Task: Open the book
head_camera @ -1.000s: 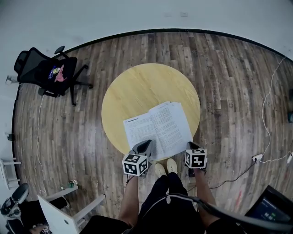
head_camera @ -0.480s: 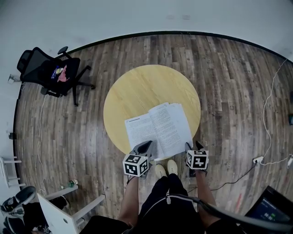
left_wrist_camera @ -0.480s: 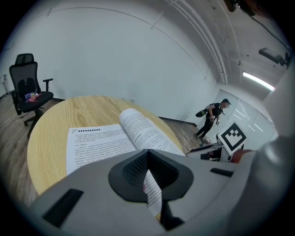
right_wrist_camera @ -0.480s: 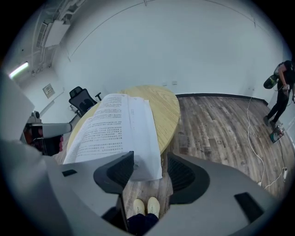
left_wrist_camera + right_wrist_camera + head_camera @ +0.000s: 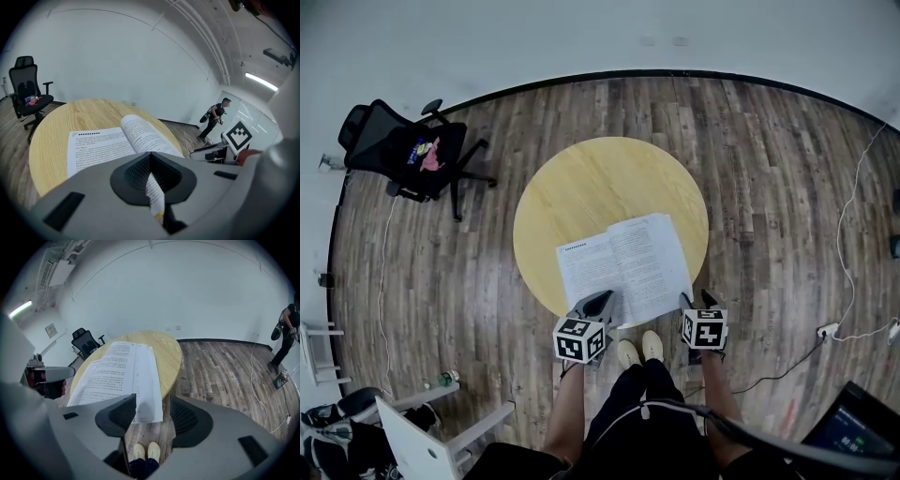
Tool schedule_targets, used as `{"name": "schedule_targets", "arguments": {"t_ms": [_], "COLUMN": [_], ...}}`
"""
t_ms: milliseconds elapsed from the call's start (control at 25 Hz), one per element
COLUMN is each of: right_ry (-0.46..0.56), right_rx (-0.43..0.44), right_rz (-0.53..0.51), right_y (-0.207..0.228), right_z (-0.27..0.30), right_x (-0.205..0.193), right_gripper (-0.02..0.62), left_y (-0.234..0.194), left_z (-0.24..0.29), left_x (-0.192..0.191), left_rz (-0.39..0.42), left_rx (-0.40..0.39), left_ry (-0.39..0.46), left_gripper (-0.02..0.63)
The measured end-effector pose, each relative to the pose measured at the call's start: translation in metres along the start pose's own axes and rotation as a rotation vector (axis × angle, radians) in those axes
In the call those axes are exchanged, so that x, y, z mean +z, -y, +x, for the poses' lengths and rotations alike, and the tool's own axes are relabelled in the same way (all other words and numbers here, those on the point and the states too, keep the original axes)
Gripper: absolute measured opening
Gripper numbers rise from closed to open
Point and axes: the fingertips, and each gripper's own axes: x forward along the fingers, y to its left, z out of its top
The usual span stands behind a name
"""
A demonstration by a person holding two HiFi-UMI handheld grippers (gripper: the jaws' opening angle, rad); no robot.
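Note:
The book [image 5: 623,267] lies open, print up, on the round yellow table [image 5: 600,183], its near edge over the table's rim. My left gripper [image 5: 598,302] is shut on the near edge of the left-hand pages [image 5: 152,192]; the text pages [image 5: 103,145] spread beyond its jaws. My right gripper [image 5: 697,300] stands at the book's near right corner. Its jaws have just been opening, and the corner of the right-hand pages [image 5: 143,401] lies between them with neither pad pressing on it. The open gripper [image 5: 149,416] looks down at the floor past the page.
A black office chair [image 5: 408,150] stands at the far left. Cables [image 5: 853,216] and a power strip [image 5: 827,323] lie on the wooden floor at the right. A person [image 5: 286,333] stands far off. My shoes [image 5: 639,345] are just under the table's near rim.
The right gripper's jaws have parted from shut to wide at the book's right corner. The right-hand pages have settled a little flatter. The left gripper has kept still.

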Motion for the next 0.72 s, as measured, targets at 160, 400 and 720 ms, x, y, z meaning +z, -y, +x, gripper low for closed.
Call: {"name": "schedule_targets", "arguments": {"t_ms": [160,400,720], "right_ry": [0.027,0.095,0.155], "right_rx": [0.000,0.057,0.098], "right_rz": [-0.009,-0.009,-0.105], "right_y": [-0.005,-0.028,-0.074], "right_z": [-0.009,-0.027,-0.048], "right_x": [0.008,0.028,0.051], "right_gripper": [0.210,0.206,0.003], "left_y": [0.002,0.004,0.001], "left_z": [-0.006,-0.027,-0.063], "left_x": [0.003,0.016,0.032], "left_rz": [0.003,0.006,-0.003], "left_rx": [0.003,0.025,0.059], "left_ry": [0.017,0.061,0.141], "left_gripper": [-0.002,-0.002,-0.002]}}
